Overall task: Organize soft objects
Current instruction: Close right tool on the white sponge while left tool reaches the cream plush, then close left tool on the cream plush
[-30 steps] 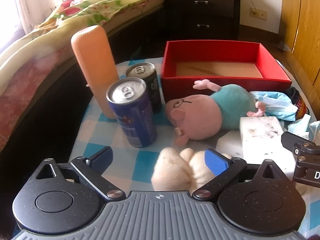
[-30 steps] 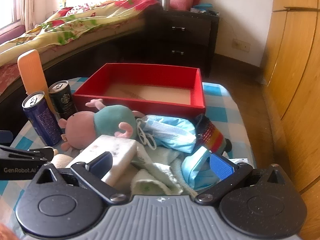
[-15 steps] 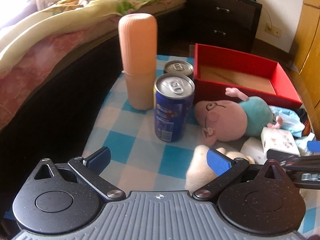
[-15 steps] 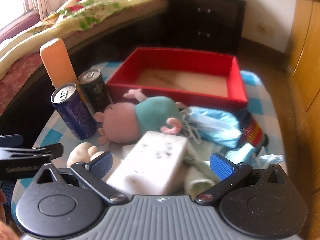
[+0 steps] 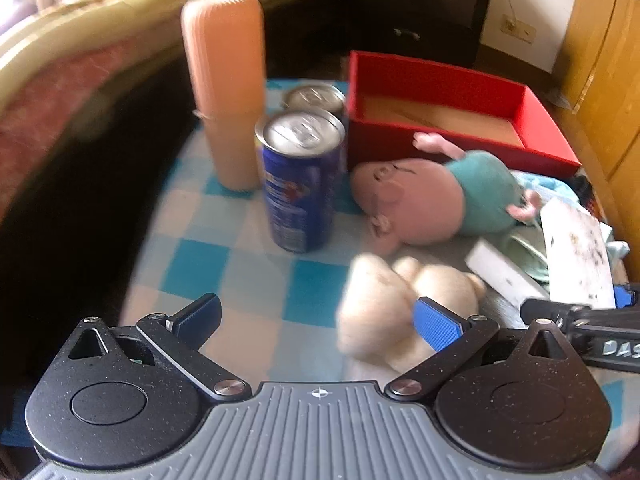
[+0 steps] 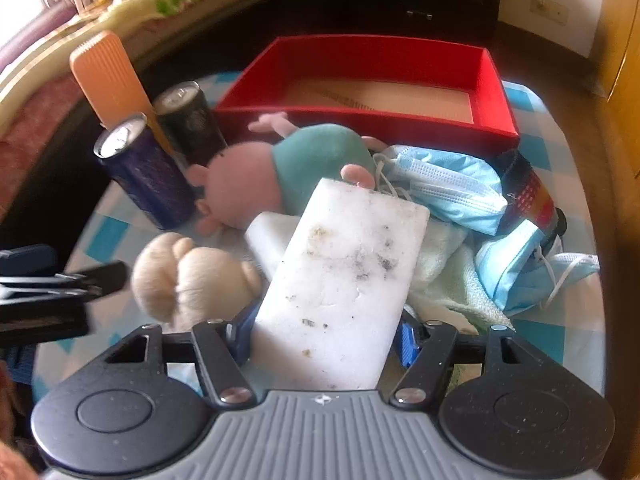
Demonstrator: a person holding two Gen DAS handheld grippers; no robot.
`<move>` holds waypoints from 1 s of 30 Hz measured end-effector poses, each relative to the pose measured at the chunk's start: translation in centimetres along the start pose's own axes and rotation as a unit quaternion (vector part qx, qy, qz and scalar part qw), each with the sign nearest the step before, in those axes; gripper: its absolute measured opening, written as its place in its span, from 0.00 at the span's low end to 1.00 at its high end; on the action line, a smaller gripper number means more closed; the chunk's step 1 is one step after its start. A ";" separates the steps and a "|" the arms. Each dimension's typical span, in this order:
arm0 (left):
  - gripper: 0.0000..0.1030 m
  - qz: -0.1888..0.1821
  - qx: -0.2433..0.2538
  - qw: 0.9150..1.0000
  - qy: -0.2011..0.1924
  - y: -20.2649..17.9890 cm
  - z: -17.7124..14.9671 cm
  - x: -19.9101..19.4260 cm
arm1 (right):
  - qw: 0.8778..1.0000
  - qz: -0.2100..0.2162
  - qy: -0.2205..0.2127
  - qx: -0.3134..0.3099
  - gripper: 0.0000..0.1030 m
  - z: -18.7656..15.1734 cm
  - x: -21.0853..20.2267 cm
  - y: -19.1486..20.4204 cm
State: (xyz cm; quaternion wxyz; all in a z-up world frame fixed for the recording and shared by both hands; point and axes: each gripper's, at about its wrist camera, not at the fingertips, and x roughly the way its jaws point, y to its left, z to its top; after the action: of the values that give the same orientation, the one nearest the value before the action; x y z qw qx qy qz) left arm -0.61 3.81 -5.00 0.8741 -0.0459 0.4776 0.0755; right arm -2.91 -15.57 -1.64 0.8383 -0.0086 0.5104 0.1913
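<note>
Checkered blue-and-white cloth (image 5: 256,276) covers a small table hemmed by a bed (image 5: 60,64) on the left and wooden cabinets (image 5: 600,72) on the right; bare cloth shows only at the near left. At the far edge sits an empty red box (image 6: 372,120). Before it lie a pig plush (image 6: 280,176), face masks (image 6: 444,192) and a cream plush (image 5: 400,304). Right gripper (image 6: 324,340) is closing on a speckled white sponge (image 6: 344,276), its long axis pointing toward the box. Left gripper (image 5: 316,316) stands wide, holding nothing.
</note>
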 end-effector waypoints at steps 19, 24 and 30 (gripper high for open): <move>0.95 -0.027 -0.032 0.996 0.080 -4.5 0.9 6.0 | 0.998 0.052 -0.032 0.021 0.44 0.0 -1.6 -3.6; 0.90 -0.024 -0.042 0.996 0.070 -4.4 0.6 6.2 | 0.998 0.051 -0.026 0.019 0.44 -0.3 -1.5 -3.8; 0.74 -0.043 -0.057 0.995 0.075 -3.2 0.1 6.1 | 0.999 0.047 -0.024 0.013 0.44 -0.3 -1.4 -3.7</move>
State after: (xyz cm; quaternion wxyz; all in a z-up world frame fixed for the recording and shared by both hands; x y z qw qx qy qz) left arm 3.27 1.21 -10.01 0.8341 -0.1217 0.5345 0.0611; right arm -2.48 -19.46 -1.24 0.8406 0.0310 0.4922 0.2240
